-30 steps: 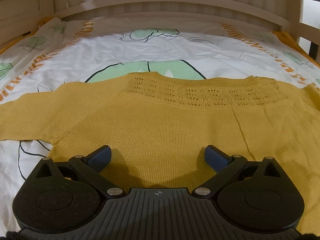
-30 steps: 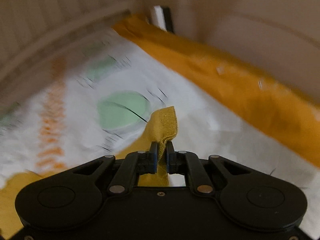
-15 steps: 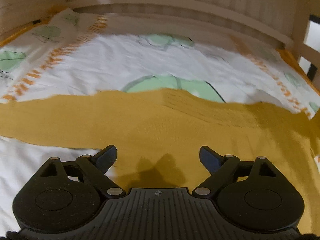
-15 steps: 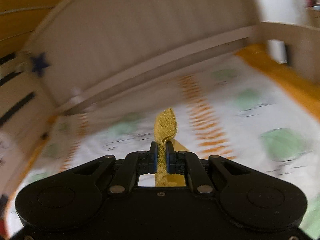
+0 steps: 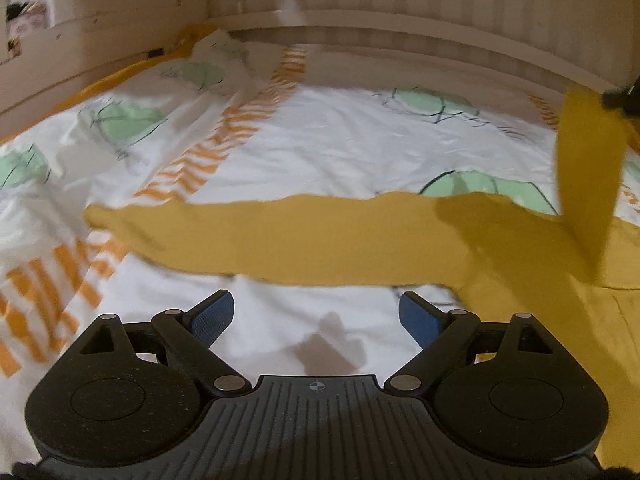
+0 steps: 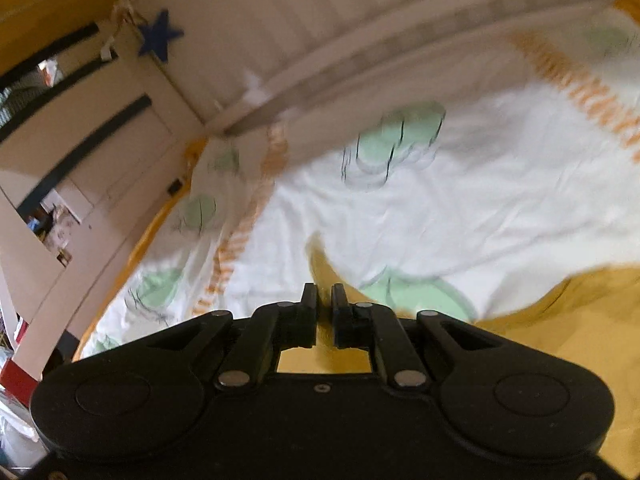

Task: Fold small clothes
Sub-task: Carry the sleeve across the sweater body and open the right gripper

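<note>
A mustard-yellow knit sweater (image 5: 320, 240) lies flat on the bed, its left sleeve stretched out across the sheet. My left gripper (image 5: 316, 316) hovers open over bare white sheet just in front of that sleeve, with nothing between its blue pads (image 5: 212, 316). The other sleeve (image 5: 584, 168) hangs lifted as a strip from my right gripper (image 5: 624, 98) at the top right edge. In the right wrist view my right gripper (image 6: 325, 300) is pinched shut on that sleeve. Yellow cloth shows below the fingers, and the sweater body (image 6: 580, 320) lies to the right.
The white sheet (image 5: 340, 140) has green leaf and orange stripe prints and is rumpled at the far left corner. A pale slatted headboard (image 5: 400, 20) and a side rail (image 5: 100, 64) fence the bed. A blue star (image 6: 160, 40) hangs on the corner post.
The left gripper slid left off the sweater body to the sheet by the left sleeve, jaws slightly narrower. The right gripper swung round carrying the sleeve, which now hangs in the left view.
</note>
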Demonstrator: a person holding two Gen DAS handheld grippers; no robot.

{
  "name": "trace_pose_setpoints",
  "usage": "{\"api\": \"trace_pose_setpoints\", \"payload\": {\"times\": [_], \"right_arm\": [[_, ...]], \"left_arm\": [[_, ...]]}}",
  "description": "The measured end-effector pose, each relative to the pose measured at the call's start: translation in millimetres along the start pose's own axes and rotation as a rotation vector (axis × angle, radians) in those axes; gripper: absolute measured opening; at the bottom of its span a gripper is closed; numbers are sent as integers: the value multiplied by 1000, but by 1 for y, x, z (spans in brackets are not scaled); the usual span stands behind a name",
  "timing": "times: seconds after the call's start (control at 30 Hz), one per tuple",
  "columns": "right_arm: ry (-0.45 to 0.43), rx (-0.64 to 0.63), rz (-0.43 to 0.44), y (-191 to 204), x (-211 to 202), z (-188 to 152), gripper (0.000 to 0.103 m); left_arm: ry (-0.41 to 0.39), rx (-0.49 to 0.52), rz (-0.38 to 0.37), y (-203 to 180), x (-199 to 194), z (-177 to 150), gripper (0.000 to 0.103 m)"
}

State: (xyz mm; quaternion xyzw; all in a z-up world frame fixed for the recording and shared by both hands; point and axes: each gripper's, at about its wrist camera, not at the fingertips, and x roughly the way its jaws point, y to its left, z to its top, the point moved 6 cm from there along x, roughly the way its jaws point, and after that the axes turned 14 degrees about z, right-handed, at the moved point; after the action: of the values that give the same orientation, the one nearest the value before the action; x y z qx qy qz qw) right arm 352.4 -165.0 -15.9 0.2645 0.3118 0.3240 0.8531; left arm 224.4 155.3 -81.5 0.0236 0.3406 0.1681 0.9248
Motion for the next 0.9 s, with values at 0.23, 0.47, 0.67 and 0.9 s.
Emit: {"api": "trace_pose_setpoints", "payload": {"times": [0.23, 0.47, 0.67, 0.9], "right_arm": [[77, -40, -45, 5, 56, -38, 15], [83, -96, -130, -12, 48, -46, 38], [61, -131, -310, -69, -10, -46, 56], [23, -172, -574, -136, -86, -42, 58]], "left_arm": [[36, -35, -6, 20, 6, -15, 90], [56, -77, -6, 35, 11, -27, 90], [112, -106, -42, 33, 27, -42, 91], [59, -9, 14, 16, 33, -55, 92]]}}
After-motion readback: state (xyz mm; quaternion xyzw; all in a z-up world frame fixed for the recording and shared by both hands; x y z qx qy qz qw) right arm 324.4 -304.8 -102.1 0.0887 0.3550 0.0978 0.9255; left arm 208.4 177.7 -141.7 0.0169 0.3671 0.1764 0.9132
